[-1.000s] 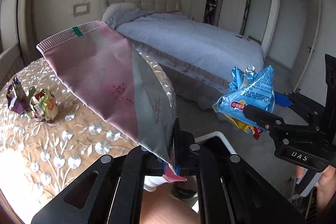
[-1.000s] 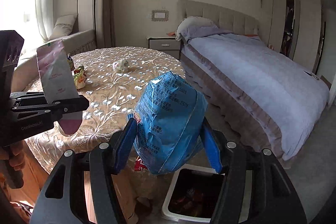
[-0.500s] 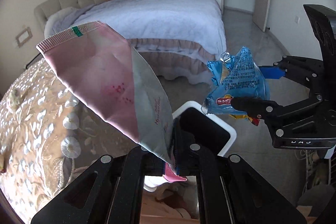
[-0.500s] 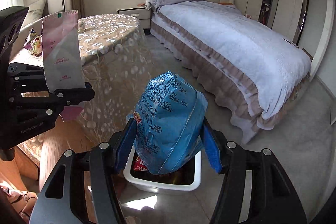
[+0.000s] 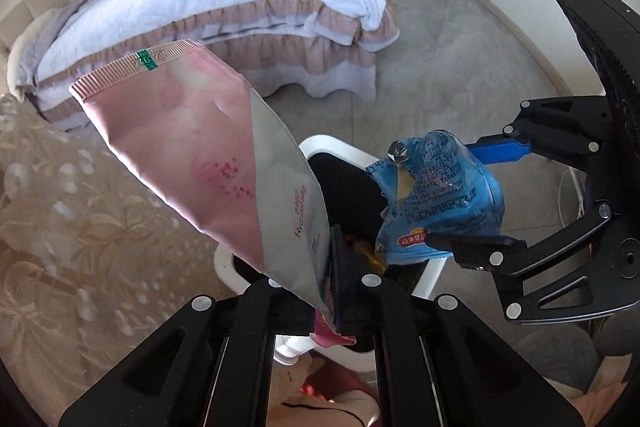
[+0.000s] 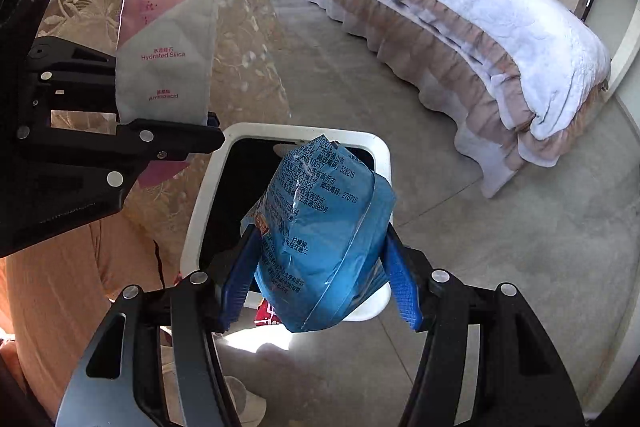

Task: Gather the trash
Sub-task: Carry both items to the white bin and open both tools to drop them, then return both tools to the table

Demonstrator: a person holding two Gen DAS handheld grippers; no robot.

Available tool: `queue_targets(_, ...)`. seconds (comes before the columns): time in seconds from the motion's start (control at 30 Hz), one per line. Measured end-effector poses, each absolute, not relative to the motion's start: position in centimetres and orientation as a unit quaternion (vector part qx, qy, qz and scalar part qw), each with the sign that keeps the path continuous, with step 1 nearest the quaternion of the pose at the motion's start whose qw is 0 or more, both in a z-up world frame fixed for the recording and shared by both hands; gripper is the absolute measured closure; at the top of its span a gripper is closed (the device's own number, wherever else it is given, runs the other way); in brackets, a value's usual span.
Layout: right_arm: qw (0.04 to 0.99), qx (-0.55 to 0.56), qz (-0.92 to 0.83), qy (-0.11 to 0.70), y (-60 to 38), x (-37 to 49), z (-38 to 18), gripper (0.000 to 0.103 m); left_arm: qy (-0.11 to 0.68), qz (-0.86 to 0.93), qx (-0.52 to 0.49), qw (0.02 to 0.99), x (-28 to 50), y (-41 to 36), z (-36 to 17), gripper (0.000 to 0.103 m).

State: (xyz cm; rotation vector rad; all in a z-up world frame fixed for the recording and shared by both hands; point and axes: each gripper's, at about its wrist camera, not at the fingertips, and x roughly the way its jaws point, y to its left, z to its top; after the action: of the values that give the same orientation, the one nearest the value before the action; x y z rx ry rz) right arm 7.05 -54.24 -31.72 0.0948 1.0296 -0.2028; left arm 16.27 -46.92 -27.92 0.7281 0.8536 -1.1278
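The left gripper (image 5: 334, 267) has its fingers clamped on the lower end of a pink-and-grey pouch (image 5: 208, 163), which stands up and leans away over the edge of the white bin (image 6: 200, 211). The right gripper (image 6: 320, 283) has its blue fingers (image 6: 402, 287) pressed against both sides of a blue snack bag (image 6: 324, 239), held directly above the bin's dark opening. The bin stands on the floor just beside the worktop (image 5: 60, 219) with its lace cloth; the bed (image 6: 460, 7) lies well apart.

Both pieces look light, thin and crinkly. The pouch seems flat and fairly stiff along its sealed edge, so a pinch at one end holds it. The snack bag looks puffy and slick; a squeeze across its middle suits it, though it could slip free. Once released, either would probably flutter rather than fall straight, so a low release seems wise.
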Motion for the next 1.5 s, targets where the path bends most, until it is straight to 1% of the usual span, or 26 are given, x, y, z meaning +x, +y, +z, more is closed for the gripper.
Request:
queue_targets(0.23, 0.848, 0.038, -0.080, 0.522, -54.2, 8.1, -34.8, 0.041, 0.425, -0.496, 0.332, 0.680, 16.5, -49.4, -31.6, 0.097)
queue_targets(0.27, 0.845, 0.041, -0.075, 0.528, -54.2, 8.2, -35.1, 0.037, 0.433, -0.491, 0.336, 0.677, 16.5, -49.8, -32.4, 0.096)
queue_targets(0.3, 0.842, 0.044, -0.074, 0.533, -54.4, 8.2, -35.3, 0.020, 0.445, -0.486, 0.337, 0.672, 16.6, -49.9, -33.2, 0.093)
queue_targets(0.33, 0.840, 0.045, -0.075, 0.535, -54.5, 8.2, -35.5, 0.005, 0.461, -0.482, 0.338, 0.664, 16.9, -50.0, -33.9, 0.060)
queue_targets(0.37, 0.837, 0.045, -0.075, 0.541, -54.5, 8.3, -35.7, 0.004, 0.477, -0.476, 0.338, 0.657, 17.2, -50.2, -34.6, 0.002)
queue_targets(0.4, 0.831, 0.039, -0.075, 0.549, -54.4, 8.3, -35.9, 0.004, 0.481, -0.473, 0.336, 0.658, 17.3, -50.0, -34.9, 0.008)
queue_targets(0.43, 0.830, 0.030, -0.079, 0.551, -54.3, 8.2, -36.0, 0.004, 0.486, -0.474, 0.334, 0.654, 17.3, -50.1, -35.3, 0.006)
queue_targets(0.67, 0.837, 0.020, -0.090, 0.539, -54.5, 7.9, -35.3, 0.004, 0.463, -0.495, 0.326, 0.659, 15.9, -49.6, -33.7, 0.005)
queue_targets(0.8, 0.847, 0.021, -0.096, 0.523, -54.8, 7.5, -33.9, 0.004, 0.440, -0.496, 0.320, 0.677, 15.1, -49.2, -31.4, 0.005)
queue_targets(1.23, 0.894, -0.001, -0.097, 0.437, -53.2, 5.8, -26.1, 0.004, 0.381, -0.475, 0.280, 0.742, 13.4, -45.6, -23.0, 0.005)
queue_targets(1.5, 0.928, 0.000, -0.060, 0.369, -50.7, 5.7, -20.8, 0.004, 0.349, -0.431, 0.253, 0.793, 13.4, -41.6, -17.3, 0.005)
